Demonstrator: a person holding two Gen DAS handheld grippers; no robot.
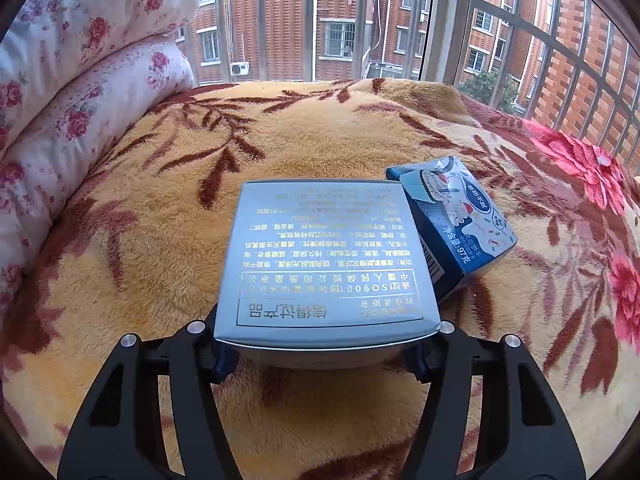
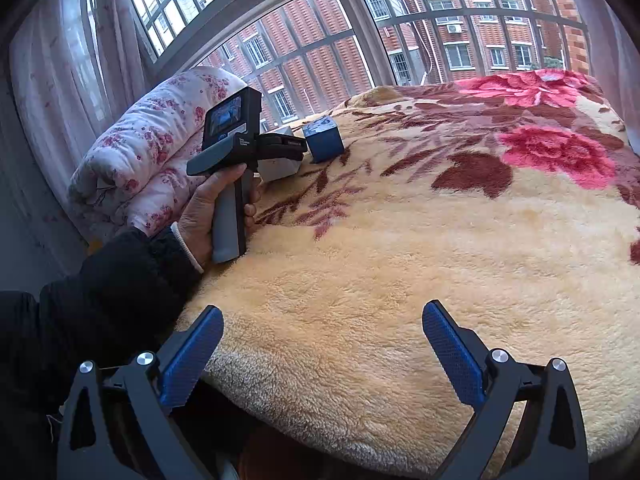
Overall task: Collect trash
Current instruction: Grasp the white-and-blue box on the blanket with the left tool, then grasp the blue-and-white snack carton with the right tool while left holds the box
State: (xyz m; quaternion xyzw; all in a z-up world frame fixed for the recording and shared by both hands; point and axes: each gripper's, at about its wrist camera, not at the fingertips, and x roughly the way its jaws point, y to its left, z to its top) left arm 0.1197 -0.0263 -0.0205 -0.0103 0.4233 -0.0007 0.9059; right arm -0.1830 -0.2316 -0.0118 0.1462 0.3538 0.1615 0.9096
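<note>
Left claw clamps silver box — apparently lengthwise, pointing away toward window — right claw spread.

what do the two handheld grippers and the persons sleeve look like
Both grippers, left gripper and right gripper, have black triangular cut-out frames, silver round bolts and fingers with blue textured pads. The left has a grey pistol handle. Black padded sleeve, pale inner cuff.

- A bed under a plush yellow floral blanket.
- Rolled flowered quilt at one end.
- Barred windows face red-brick buildings; daylight.
- Sheer curtain.
</note>
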